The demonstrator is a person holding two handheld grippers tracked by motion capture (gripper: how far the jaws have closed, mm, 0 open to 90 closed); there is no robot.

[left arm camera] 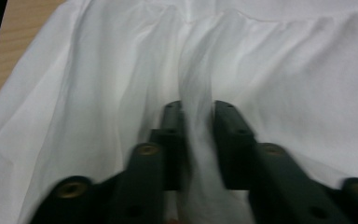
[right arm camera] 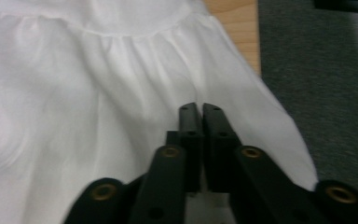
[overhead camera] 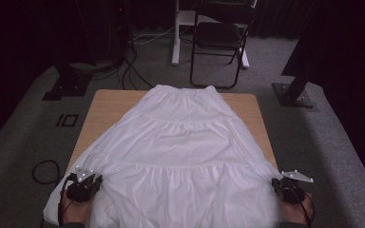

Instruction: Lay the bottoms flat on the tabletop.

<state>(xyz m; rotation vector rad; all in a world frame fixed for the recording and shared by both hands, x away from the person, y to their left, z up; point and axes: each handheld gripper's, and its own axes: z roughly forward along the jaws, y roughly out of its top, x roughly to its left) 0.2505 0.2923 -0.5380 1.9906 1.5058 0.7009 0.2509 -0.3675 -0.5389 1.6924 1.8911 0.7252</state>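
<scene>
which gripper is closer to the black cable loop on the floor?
Left. The left gripper works at the skirt's near-left corner, close by the cable loop; the right gripper is across the hem.

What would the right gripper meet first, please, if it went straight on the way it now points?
The right gripper, its jaws closed on the white skirt's hem, points along the cloth. It would probably meet the gathered seam of the skirt's lowest tier first, though depth is hard to judge.

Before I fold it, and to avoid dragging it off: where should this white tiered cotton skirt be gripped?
Grip the white tiered cotton skirt at its wide hem, one near corner each side, coming from the table's near edge. It lies flat, waistband far away, and the hem overhangs there, giving loose fabric to pinch. The left gripper and right gripper already pinch it there.
</scene>
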